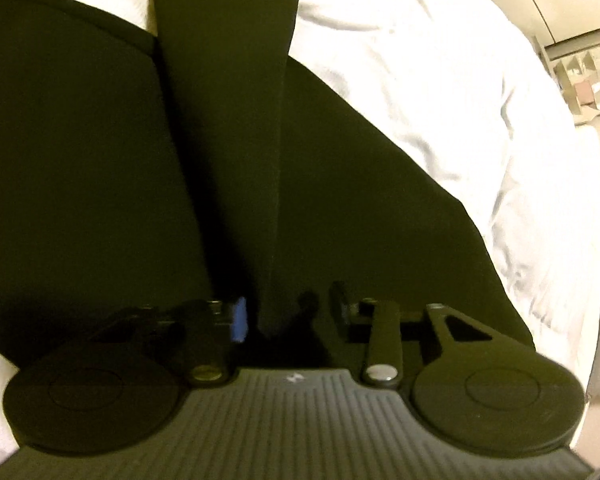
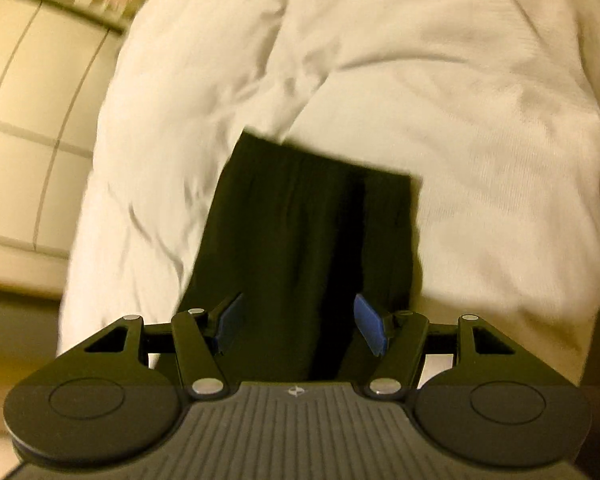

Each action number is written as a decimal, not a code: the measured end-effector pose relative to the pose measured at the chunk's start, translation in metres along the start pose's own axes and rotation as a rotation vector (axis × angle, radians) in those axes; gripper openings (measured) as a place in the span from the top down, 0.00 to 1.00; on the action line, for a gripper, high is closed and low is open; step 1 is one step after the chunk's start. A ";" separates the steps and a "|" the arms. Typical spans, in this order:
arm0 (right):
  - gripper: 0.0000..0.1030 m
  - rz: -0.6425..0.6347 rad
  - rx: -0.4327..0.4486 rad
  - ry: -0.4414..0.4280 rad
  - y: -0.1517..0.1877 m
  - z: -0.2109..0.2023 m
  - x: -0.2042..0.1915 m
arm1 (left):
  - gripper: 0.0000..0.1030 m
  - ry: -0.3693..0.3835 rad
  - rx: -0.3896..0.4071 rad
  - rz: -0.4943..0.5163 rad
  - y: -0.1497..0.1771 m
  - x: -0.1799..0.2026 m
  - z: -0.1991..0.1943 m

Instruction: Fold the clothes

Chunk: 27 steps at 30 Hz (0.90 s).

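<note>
A black garment (image 1: pixel 80 152) lies spread on a white bed cover (image 1: pixel 440 80). In the left wrist view a long narrow strip of it (image 1: pixel 224 120) runs from the top of the frame down into my left gripper (image 1: pixel 288 314), whose jaws stand apart around the strip's lower end; the blue pad (image 1: pixel 239 319) shows on the left finger. In the right wrist view a black folded end (image 2: pixel 312 232) of the garment lies between the fingers of my right gripper (image 2: pixel 300 330), which is open with its blue pads (image 2: pixel 370 326) well apart on either side of the cloth.
The white bed cover (image 2: pixel 440 100) is creased and fills most of both views. A tiled floor (image 2: pixel 32 100) lies off the bed's left side in the right wrist view. Small furniture (image 1: pixel 580 76) stands at the far right in the left wrist view.
</note>
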State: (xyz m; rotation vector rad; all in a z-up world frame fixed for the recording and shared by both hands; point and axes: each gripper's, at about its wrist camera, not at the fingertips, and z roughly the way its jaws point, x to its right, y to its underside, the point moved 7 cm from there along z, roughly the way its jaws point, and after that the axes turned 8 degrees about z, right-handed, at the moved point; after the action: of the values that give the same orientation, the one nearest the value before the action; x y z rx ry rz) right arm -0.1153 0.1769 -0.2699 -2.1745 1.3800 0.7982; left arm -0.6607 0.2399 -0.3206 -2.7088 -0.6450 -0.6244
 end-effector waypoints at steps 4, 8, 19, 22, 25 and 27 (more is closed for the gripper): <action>0.41 -0.047 -0.004 0.056 -0.022 0.016 0.000 | 0.78 -0.032 -0.001 0.067 0.000 0.004 0.009; 0.61 -0.074 -0.026 0.099 -0.035 0.037 0.006 | 0.98 -0.060 0.021 0.128 0.002 0.007 0.008; 0.96 -0.347 0.038 0.120 -0.028 -0.008 -0.030 | 0.98 -0.093 0.186 0.300 0.061 0.031 -0.061; 0.96 -0.342 0.012 0.176 -0.027 -0.002 -0.007 | 0.97 -0.142 0.153 0.332 0.082 0.027 -0.046; 0.96 -0.361 -0.001 0.232 -0.028 0.013 0.011 | 0.96 -0.201 0.128 0.344 0.087 0.022 -0.024; 0.95 -0.372 -0.003 0.255 -0.025 0.019 0.014 | 0.93 -0.235 0.105 0.341 0.088 0.017 -0.010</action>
State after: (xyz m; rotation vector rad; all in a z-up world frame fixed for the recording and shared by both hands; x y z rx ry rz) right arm -0.0918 0.1898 -0.2923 -2.4975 1.0295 0.3969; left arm -0.6077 0.1667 -0.3188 -2.7219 -0.2450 -0.1843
